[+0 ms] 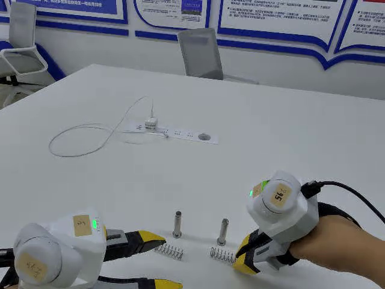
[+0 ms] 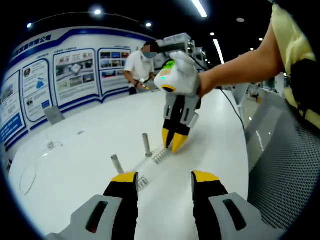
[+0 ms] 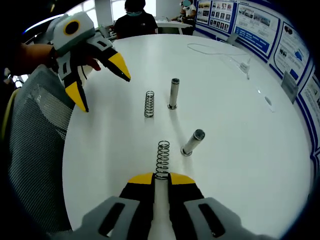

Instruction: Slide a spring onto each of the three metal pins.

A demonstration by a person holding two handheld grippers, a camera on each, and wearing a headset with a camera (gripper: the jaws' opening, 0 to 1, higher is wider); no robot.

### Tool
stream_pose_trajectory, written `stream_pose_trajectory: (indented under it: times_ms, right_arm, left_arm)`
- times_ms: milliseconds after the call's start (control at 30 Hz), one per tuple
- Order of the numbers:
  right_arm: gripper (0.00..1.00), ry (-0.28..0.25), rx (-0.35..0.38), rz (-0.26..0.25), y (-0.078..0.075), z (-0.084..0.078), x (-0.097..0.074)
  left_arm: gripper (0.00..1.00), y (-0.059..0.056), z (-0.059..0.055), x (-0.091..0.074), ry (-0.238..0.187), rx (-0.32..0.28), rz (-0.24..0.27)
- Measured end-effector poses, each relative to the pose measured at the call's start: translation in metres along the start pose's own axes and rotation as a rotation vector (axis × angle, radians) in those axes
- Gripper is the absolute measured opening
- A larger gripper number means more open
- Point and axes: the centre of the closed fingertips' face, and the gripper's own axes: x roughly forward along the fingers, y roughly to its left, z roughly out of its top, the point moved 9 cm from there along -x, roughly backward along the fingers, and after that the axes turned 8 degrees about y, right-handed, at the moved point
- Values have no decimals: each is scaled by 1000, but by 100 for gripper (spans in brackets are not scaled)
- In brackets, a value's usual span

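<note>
1. Right gripper view: right gripper [image 3: 156, 179] is pinching the near end coils of right spring [image 3: 162, 156], with the jaws drawn in almost together. The rest of the spring is lying flat on table [image 1: 271, 132], pointing to 12 o'clock.
2. Right pin [image 3: 192, 141] is standing at 1 o'clock of that spring, near it but apart. Left pin [image 3: 173, 93] is standing farther off towards 12 o'clock, with left spring [image 3: 149, 103] lying just beside it at its 9 o'clock.
3. Left gripper [image 2: 165, 177] is hovering with its jaws spread wide and gripping nothing. In the head view it is sitting at 8 o'clock of left spring.
4. Handling, as judged: the springs are looking light and thin-wired, so they are likely to roll, squash or flick out under a hard pinch. The pins are looking stiff and polished, and each is standing on a small foot, so a sideways push is likely to tip one.
5. Hold, as judged: gripping the end coils lightly is leaving the far end of the bore open for the pin top. The free end is likely to droop, so the spring is needing to be turned upright above right pin.
</note>
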Motion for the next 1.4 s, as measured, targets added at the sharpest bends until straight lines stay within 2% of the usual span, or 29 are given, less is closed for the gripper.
stream_pose_trajectory:
  times_ms: [333, 600, 800, 1067, 1400]
  right_arm:
    - [11, -1, -20, 4, 7, 0, -9]
    - [11, -39, -50, 43, 19, 10, -27]
    - [11, -37, -108, 72, 32, 19, -35]
    - [11, -43, -149, 95, 43, 31, -42]
    - [11, -38, -185, 121, 51, 36, -44]
  left_arm:
    - [42, -2, 6, 10, 6, 32, -29]
    - [41, -3, 10, 15, 10, 58, -48]
    - [40, -5, 11, 16, 10, 70, -55]
    - [37, -9, 12, 17, 15, 87, -68]
    - [33, -14, 14, 19, 16, 115, -87]
